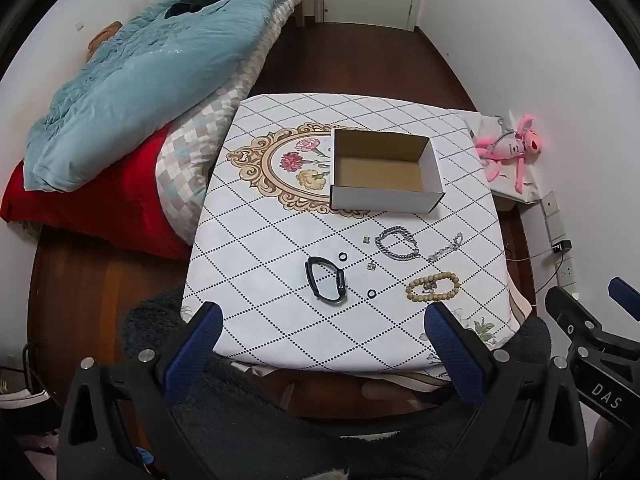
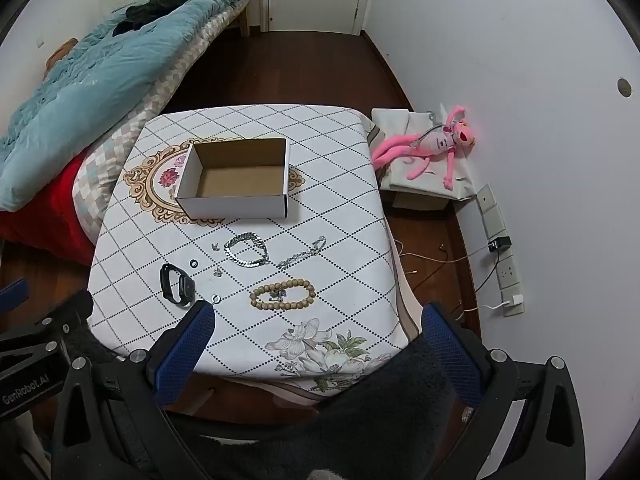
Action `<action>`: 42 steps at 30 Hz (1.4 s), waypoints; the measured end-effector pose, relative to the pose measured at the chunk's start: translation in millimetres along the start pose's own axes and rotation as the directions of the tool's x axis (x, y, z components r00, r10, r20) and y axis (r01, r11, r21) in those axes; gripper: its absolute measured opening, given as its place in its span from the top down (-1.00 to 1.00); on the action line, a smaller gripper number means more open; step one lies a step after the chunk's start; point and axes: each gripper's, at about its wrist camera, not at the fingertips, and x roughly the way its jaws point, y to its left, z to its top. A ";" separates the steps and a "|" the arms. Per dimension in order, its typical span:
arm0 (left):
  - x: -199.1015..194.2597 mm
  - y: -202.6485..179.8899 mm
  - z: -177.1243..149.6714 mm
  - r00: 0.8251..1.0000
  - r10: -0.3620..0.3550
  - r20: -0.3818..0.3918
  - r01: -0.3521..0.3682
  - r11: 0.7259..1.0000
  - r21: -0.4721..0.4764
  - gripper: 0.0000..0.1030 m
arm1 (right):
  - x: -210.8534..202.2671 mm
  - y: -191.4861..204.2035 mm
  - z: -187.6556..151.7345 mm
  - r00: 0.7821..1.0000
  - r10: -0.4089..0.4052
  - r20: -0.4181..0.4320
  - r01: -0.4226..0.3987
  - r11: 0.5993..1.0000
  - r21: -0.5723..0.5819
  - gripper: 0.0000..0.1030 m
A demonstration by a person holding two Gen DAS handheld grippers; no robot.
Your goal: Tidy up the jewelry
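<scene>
Both tongs (image 1: 322, 344) (image 2: 318, 344) agape, box (image 1: 384, 172) mid-table, seemingly empty

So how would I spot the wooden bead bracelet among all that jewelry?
Start at the open cardboard box on the diamond-patterned tablecloth. Come toward the table's near edge, past the silver chain bracelet. The tan wooden bead bracelet lies there, the only piece made of round beads.

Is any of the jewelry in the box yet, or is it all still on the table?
Nothing is put away yet. The cardboard box is empty. The left gripper and right gripper are both open, holding nothing. Left to do: the black band, chain bracelet, thin chain, bead bracelet and small rings all lie on the table.
</scene>
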 end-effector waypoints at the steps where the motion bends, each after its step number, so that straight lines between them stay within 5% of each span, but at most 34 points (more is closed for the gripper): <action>1: 0.2 0.0 -0.1 1.000 -0.001 0.000 0.001 1.000 0.000 -1.00 | -0.4 -0.4 -0.2 1.000 0.005 0.005 -0.005 1.000 0.001 -1.00; 42: -8.6 -7.4 3.6 1.000 -0.011 0.009 0.011 1.000 0.013 -1.00 | -8.9 -5.5 2.9 1.000 0.005 0.008 -0.005 1.000 0.007 -1.00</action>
